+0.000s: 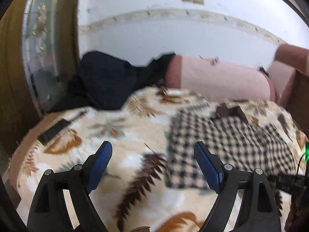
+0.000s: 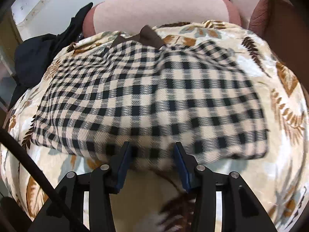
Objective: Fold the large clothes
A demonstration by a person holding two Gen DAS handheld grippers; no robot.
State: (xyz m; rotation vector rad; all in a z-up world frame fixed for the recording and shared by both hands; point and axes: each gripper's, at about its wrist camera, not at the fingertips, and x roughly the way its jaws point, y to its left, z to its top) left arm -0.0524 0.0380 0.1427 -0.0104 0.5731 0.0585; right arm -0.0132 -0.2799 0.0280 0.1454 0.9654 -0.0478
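Bed blanket [image 2: 285,100], leaf print, carries the checked garment [image 2: 146,100] mid-bed, collar toward the headboard pillows. Right gripper [image 2: 152,154] half open astride the near hem, gripping nothing yet. Left gripper [image 1: 154,150] wide open, empty, beside the garment's left edge. Judgement: pre-grasp for a fold; next, close on the hem and lift toward the collar.

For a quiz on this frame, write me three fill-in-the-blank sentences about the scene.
1. The checked garment lies on a blanket printed with ____.
2. The left tool is ____ and holds nothing.
3. Behind the garment lies a bolster coloured ____.
4. The garment's collar is ____.

Missing words: leaves; open; pink; brown
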